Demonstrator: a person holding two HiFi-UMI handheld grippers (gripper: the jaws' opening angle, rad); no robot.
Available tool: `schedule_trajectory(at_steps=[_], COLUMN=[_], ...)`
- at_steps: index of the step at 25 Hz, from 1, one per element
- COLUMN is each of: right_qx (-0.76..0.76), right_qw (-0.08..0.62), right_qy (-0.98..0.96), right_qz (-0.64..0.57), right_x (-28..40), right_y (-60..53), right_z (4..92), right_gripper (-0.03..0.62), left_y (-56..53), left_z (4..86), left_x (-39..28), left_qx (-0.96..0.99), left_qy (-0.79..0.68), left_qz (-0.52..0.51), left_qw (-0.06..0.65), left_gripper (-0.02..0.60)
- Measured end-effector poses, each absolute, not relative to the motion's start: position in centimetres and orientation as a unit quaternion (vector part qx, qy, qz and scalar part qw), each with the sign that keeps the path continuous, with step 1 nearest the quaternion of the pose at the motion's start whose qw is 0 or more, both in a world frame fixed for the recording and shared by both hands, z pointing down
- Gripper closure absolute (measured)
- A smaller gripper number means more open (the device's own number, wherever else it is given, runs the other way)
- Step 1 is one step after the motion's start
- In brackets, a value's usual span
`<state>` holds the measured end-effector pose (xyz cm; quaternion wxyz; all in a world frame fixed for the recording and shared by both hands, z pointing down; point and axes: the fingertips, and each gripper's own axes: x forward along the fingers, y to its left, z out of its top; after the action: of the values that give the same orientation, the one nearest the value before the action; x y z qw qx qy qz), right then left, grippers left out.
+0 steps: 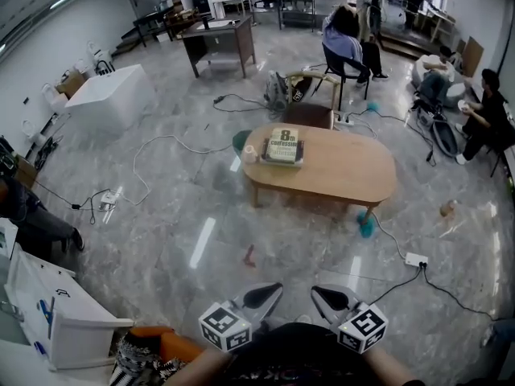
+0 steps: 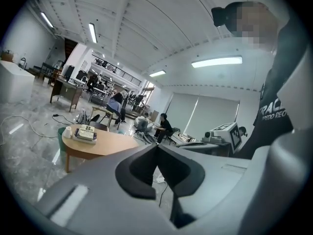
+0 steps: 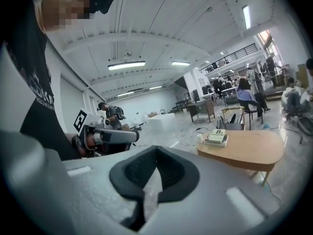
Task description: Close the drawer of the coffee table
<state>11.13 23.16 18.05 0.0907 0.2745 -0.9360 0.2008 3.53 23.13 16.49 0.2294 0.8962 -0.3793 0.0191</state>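
Note:
The oval wooden coffee table stands on the grey floor some way ahead of me, with a stack of books and a small white cup at its left end. Its drawer does not show clearly from here. My left gripper and right gripper are held side by side at the bottom of the head view, well short of the table, both shut and empty. The left gripper view has its shut jaws pointing past the table. In the right gripper view the shut jaws sit left of the table.
Cables run across the floor, with a power strip right of me and a teal object by a table leg. A chair stands behind the table. A white box is at the left, a grey desk beyond. People sit at the back right.

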Motion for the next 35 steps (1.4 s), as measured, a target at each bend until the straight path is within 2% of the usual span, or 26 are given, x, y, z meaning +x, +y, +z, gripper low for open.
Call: schedule_trajectory(at_steps=[8, 12, 35], right_qx=[0.238, 0.228, 0.233], right_qw=[0.113, 0.102, 0.108], right_qy=[-0.942, -0.943, -0.941], right_qz=[0.208, 0.218, 0.22], right_x=[14.1, 14.6, 15.6], right_y=[24.5, 24.9, 26.1], right_z=[20.2, 19.9, 20.5], right_gripper=[0.592, 0.592, 0.592], left_y=[26.0, 26.5, 27.1], left_z=[19.5, 19.7, 19.0], left_x=[7.4, 8.7, 10.5], left_qx=[0.88, 0.878, 0.896], left_qy=[-0.406, -0.4, -0.38], left_qz=[0.029, 0.029, 0.061], left_qw=[0.245, 0.261, 0.222], left_gripper=[0.577, 0.577, 0.577])
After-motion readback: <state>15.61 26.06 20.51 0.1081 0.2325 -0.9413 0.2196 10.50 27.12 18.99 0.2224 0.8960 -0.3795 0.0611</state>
